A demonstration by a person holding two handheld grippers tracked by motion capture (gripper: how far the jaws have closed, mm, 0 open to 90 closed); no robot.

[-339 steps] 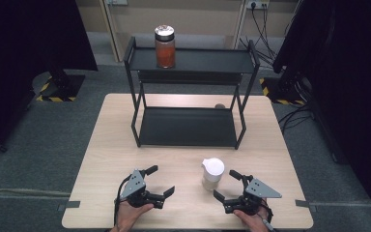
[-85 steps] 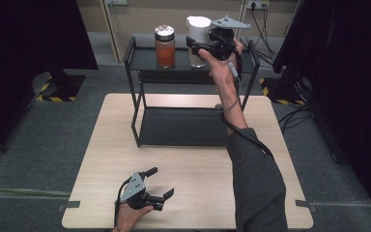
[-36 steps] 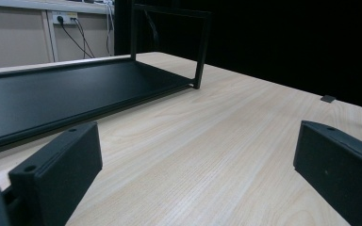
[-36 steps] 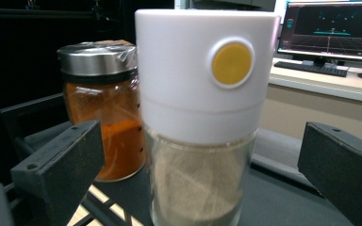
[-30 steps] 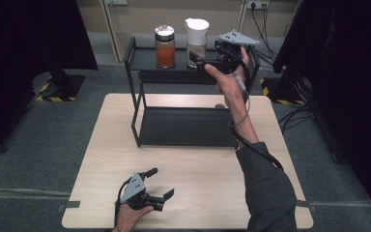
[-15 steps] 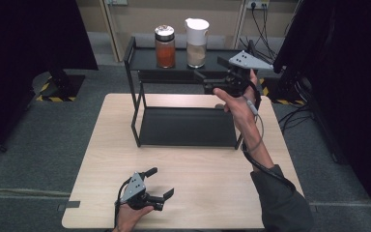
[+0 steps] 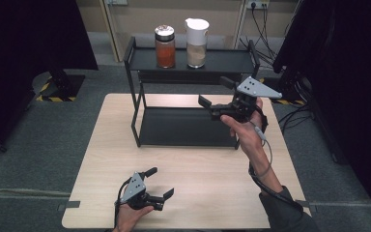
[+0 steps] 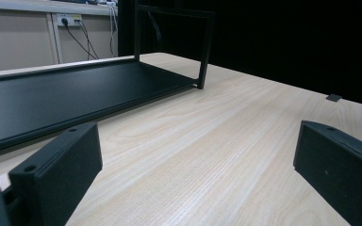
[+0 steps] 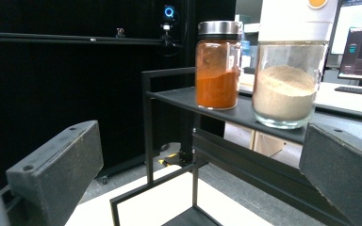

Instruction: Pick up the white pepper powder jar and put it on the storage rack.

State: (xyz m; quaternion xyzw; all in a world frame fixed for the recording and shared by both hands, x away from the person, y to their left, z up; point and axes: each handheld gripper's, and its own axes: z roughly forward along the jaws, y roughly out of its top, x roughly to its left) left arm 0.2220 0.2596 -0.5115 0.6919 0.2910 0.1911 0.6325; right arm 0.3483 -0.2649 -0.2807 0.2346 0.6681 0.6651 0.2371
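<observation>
The white-capped jar of pale powder stands upright on the top shelf of the black rack, ahead of and above the right gripper, well clear of its tips. Just beside it, on the side away from that gripper, stands a jar of orange powder with a metal lid; the two are close, and whether they touch cannot be told. In the right gripper view the pale jar sits ahead between the two spread jaws, nearer the right one, with the orange jar to its left. The right gripper is held in the air over the rack's right end, jaws apart and empty. The left gripper rests low on the wooden table, jaws apart with nothing between them, the rack's lower shelf ahead of it.
</observation>
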